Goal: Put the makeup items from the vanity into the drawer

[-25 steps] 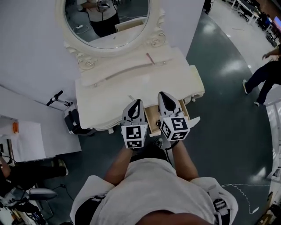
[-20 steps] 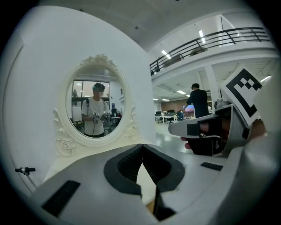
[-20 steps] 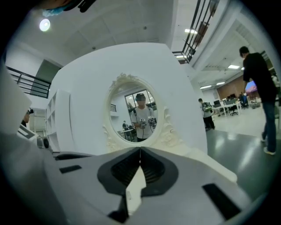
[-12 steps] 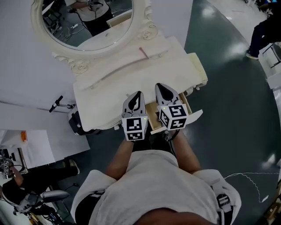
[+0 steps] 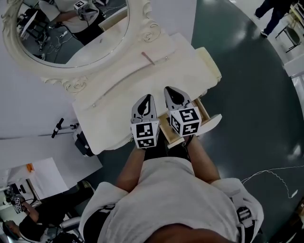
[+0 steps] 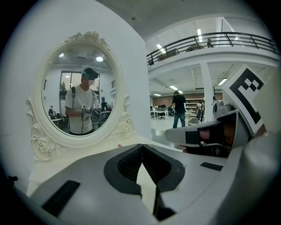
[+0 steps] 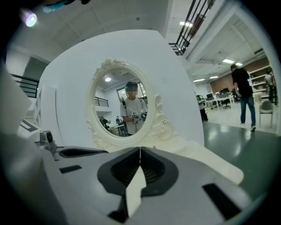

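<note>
A cream vanity (image 5: 118,95) with an oval mirror (image 5: 66,33) stands in front of me. On its top, near the mirror's base, lies a thin pinkish stick (image 5: 147,58). The vanity's right-hand drawer (image 5: 204,110) is pulled open and shows a pale wooden inside. My left gripper (image 5: 147,97) hovers over the vanity's front edge, jaws closed with nothing between them (image 6: 142,145). My right gripper (image 5: 170,89) sits beside it above the open drawer, also shut and empty (image 7: 140,148). Both point toward the mirror.
A person (image 5: 270,14) walks on the dark floor at the top right, near a chair (image 5: 290,33). A black device (image 5: 80,140) stands beside the vanity's left end. A white table (image 5: 42,178) is at the lower left. A thin cable (image 5: 270,172) lies on the floor at the right.
The head view has swung, so the vanity and mirror sit further left and up in the frame. Both grippers stay shut side by side at the vanity's front edge.
</note>
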Demonstrator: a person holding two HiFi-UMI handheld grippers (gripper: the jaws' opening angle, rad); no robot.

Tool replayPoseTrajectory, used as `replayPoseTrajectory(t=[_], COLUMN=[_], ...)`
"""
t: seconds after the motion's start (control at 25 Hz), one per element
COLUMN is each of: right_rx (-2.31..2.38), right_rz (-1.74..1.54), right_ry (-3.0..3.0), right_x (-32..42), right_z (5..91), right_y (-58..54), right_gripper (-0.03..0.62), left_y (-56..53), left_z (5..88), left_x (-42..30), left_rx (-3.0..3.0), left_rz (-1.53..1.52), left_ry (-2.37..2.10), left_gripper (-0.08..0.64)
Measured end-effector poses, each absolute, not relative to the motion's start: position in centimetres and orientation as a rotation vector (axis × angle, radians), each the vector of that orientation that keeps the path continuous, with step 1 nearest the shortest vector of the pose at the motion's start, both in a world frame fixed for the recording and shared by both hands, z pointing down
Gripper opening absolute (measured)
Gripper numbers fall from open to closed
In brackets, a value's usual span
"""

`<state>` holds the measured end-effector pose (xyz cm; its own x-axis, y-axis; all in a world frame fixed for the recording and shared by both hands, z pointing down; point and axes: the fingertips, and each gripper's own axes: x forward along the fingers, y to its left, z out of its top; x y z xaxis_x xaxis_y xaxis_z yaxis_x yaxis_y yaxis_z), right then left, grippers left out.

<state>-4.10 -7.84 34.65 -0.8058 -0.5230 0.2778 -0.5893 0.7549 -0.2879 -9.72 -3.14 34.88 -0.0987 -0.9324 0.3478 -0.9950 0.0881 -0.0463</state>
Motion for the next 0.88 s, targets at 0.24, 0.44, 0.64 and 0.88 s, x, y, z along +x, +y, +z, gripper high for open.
replayPoseTrajectory(t=[0.24, 0.44, 0.64, 0.88], right_rx=[0.931, 0.971, 1.011, 1.005], right_rz=[0.606, 0.666, 0.675, 0.663], right_ry=[-2.706, -2.656, -2.612, -2.581], right_x=[-6.6, -7.6, -8.9, -10.8], right_z=[37.2, 39.7, 41.9, 43.9], right_y=[-10.1, -11.6, -12.9, -15.1], right_gripper=[0.015, 0.015, 0.015, 0.015], left_y=[-5.7, -7.6, -8.5, -9.9], left_z=[37.1, 39.4, 41.2, 43.0], left_x=[-12.3, -13.0, -14.5, -16.0], left_rx=[1.959, 1.977, 1.975, 1.979], left_rz=[0.427, 0.455, 0.485, 0.495], left_ry=[-2.053, -1.974, -1.933, -1.886], left_gripper=[0.006, 0.006, 0.006, 0.006])
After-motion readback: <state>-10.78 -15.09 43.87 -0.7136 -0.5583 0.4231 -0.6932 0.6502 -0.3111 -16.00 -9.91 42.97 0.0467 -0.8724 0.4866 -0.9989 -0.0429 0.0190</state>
